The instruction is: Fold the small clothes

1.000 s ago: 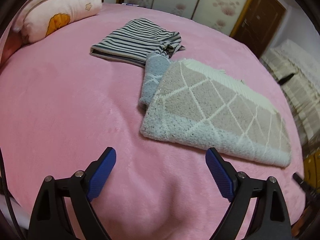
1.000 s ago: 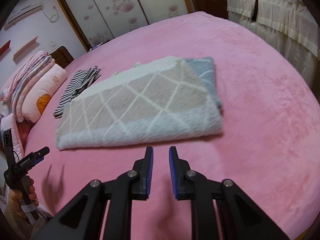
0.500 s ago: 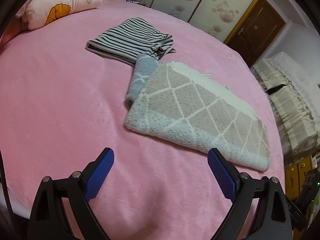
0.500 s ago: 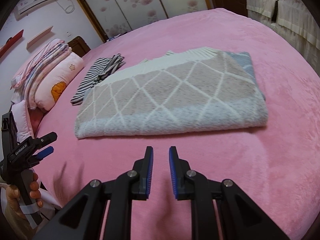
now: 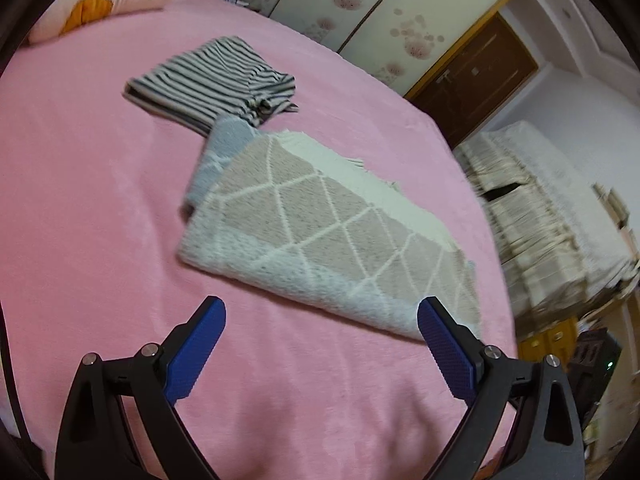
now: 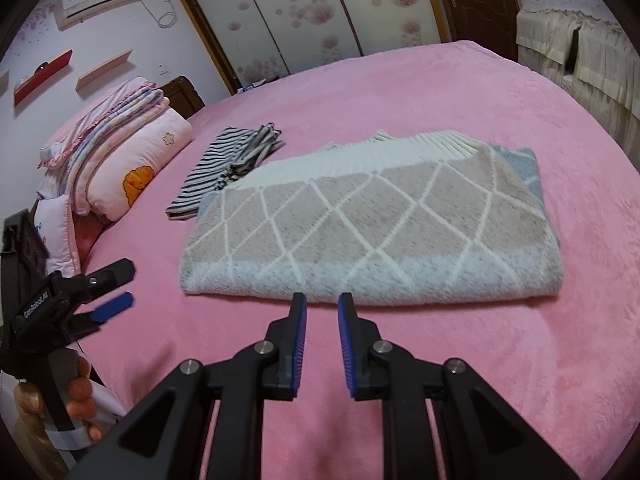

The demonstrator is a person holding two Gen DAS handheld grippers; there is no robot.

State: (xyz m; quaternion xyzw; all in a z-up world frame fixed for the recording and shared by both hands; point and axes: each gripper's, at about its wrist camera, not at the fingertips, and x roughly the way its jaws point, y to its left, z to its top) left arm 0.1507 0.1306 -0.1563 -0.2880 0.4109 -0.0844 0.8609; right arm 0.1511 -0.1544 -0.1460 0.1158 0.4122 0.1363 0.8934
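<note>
A folded grey-beige knit garment with a white diamond pattern point(image 5: 320, 232) lies on the pink bed point(image 5: 92, 208); it also shows in the right wrist view point(image 6: 372, 232). A folded black-and-white striped garment point(image 5: 212, 76) lies just behind it, also seen in the right wrist view point(image 6: 228, 160). My left gripper point(image 5: 320, 332) is wide open and empty, hovering just in front of the knit's near fold. My right gripper point(image 6: 322, 316) has its jaws a narrow gap apart, empty, just short of the knit's folded edge. The left gripper also shows in the right wrist view point(image 6: 108, 288).
A pink pillow with an orange print point(image 6: 136, 172) and stacked bedding point(image 6: 108, 116) lie at the bed's head. Wardrobe doors point(image 6: 304, 12) stand behind. A draped cream cabinet point(image 5: 552, 216) stands beside the bed.
Both grippers have moved closer to the knit garment's folded edge and both views have shifted. Jaw openings are unchanged. The garments have not moved.
</note>
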